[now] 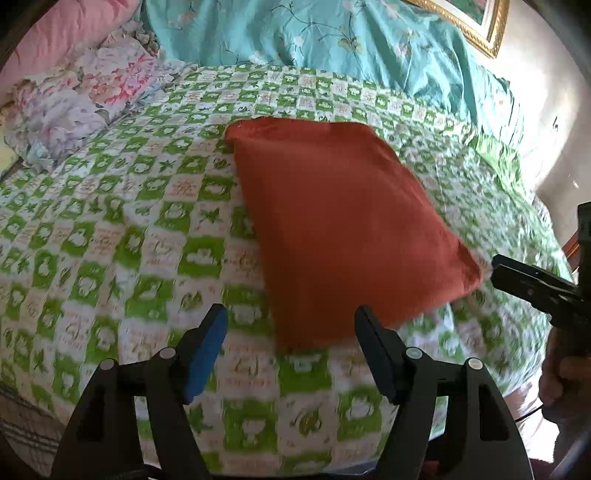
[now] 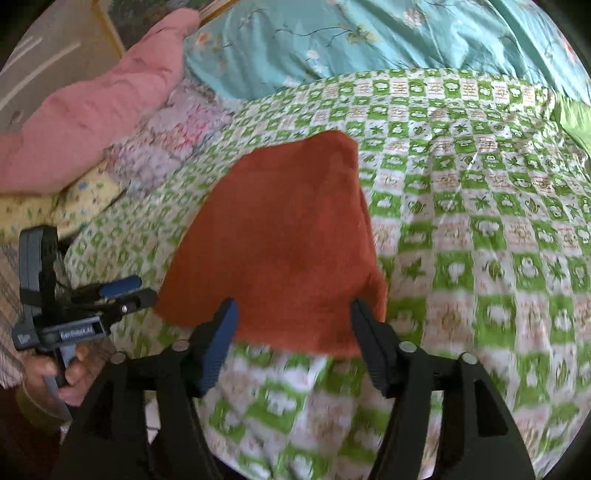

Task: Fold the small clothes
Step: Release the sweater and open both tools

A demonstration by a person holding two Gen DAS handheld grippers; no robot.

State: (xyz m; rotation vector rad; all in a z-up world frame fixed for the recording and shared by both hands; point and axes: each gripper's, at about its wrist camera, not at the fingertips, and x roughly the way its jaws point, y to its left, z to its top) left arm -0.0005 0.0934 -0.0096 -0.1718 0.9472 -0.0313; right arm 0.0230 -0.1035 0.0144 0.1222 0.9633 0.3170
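A rust-orange cloth (image 1: 340,221) lies folded into a rectangle on the green-and-white checked bedspread (image 1: 129,229). It also shows in the right wrist view (image 2: 280,243). My left gripper (image 1: 291,317) is open and empty, just short of the cloth's near corner. My right gripper (image 2: 293,314) is open and empty at the cloth's near edge. The right gripper also shows in the left wrist view (image 1: 496,264) by the cloth's right corner. The left gripper shows in the right wrist view (image 2: 142,290) just left of the cloth.
A floral pillow (image 1: 81,96), a pink pillow (image 2: 92,107) and a turquoise flowered quilt (image 1: 332,37) lie at the head of the bed. A gold picture frame (image 1: 476,22) hangs on the wall. The bed's edge drops off at the right.
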